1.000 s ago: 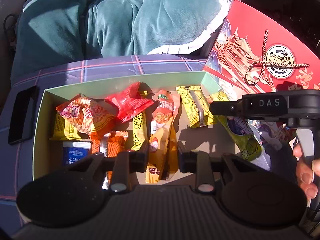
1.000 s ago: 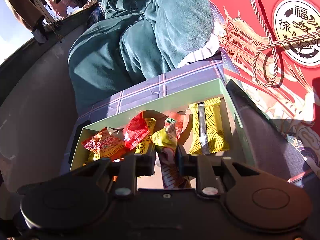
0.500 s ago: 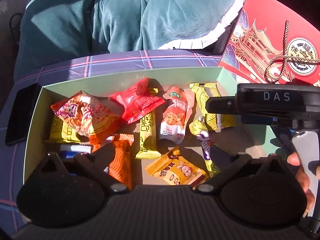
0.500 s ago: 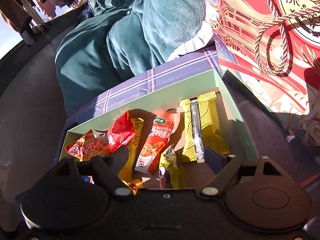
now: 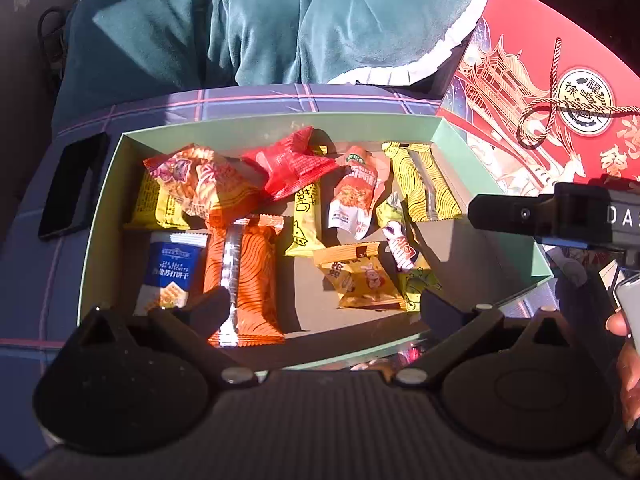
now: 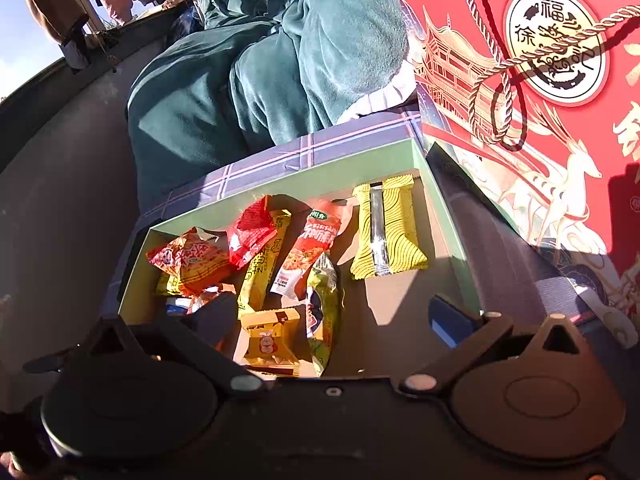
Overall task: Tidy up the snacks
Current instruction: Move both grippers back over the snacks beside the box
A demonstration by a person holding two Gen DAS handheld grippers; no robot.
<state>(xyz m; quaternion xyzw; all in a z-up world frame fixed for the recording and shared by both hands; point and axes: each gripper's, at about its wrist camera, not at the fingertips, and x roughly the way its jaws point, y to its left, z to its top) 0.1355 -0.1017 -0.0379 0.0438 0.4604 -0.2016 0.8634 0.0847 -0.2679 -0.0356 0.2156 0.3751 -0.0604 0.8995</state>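
Glossy foil snack wrappers (image 5: pixel 256 268), matt cardboard box (image 5: pixel 280 128)

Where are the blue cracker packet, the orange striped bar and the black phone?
blue cracker packet (image 5: pixel 172 268), left wrist view, on its blue label.
orange striped bar (image 5: pixel 256 280), left wrist view, on its right half.
black phone (image 5: pixel 74 186), left wrist view, on the middle of its screen.

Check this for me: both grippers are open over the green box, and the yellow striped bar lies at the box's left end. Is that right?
One thing is wrong. The yellow striped bar lies at the right end of the green box, as the left wrist view shows. The left gripper and right gripper are indeed open, jaws just spread, nothing between them.
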